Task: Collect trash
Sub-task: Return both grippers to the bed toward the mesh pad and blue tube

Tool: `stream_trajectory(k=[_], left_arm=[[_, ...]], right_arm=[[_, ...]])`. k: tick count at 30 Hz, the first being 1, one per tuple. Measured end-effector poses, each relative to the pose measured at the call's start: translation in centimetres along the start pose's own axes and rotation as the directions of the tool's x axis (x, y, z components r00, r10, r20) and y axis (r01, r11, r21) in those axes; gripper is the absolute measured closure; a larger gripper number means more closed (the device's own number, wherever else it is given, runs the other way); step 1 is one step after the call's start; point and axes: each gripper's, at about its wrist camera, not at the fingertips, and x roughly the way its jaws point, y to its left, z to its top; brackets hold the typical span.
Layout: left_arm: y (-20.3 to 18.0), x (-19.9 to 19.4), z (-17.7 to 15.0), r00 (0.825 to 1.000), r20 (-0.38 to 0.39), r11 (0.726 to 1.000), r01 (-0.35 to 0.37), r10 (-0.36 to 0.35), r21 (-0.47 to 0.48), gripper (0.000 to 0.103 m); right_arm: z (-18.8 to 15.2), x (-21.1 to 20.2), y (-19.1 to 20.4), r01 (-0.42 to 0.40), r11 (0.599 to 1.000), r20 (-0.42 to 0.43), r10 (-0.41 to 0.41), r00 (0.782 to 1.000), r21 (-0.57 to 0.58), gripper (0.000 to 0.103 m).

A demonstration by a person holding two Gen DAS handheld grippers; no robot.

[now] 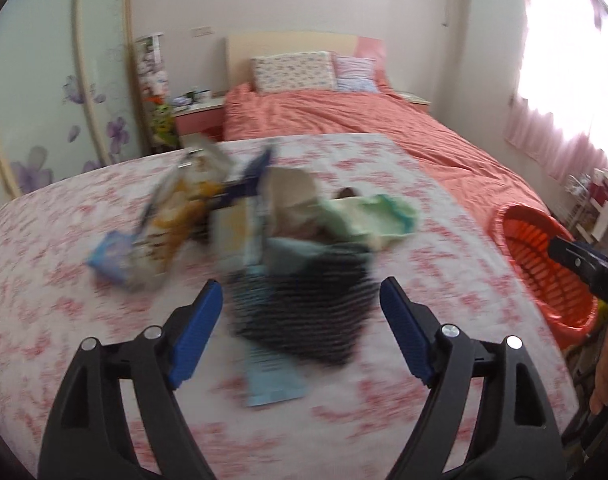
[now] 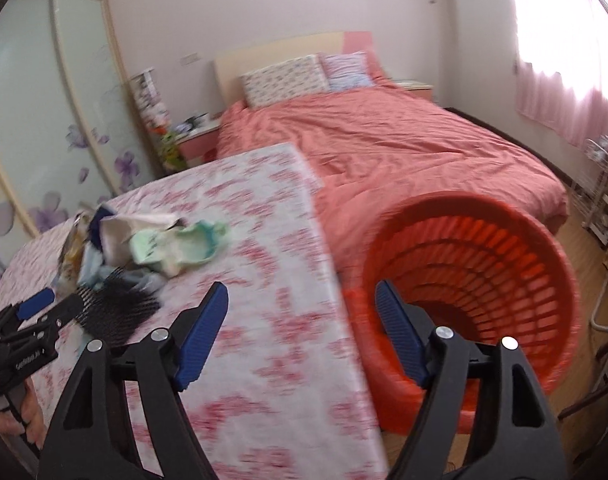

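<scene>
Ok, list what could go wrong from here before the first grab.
1. The pile is tangled: closing the open left tongs on the black hairbrush may drag the blue packet beneath it along.
2. The orange basket sits tipped beside the table edge; dropped trash could miss its mouth.
3. Both views are blurred, so aim may be off.

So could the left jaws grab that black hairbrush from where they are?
Probably yes: the left gripper is open, the hairbrush lies just ahead between its jaws, and nothing covers it.
</scene>
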Motion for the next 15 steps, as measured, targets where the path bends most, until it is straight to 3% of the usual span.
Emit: stream_trajectory(k=[6,15], left_arm=[[7.9,-0.3,-1.3,0.994,-0.032,0.986,-0.111,0.108,-0.126,0.023],[13.7,-0.9,-2.4,0.989,-0.046,0.966,-0.149,0.143,-0.209,0.024]], right_arm=[[-0.7,2.8,7.2,-0.104,0.991,-0.069,0.099,0.993,-0.086,0.031],[-2.6,4.6,15.4,-0.234,0.956,-0.155,0.207,0.966,-0.18,0.032]])
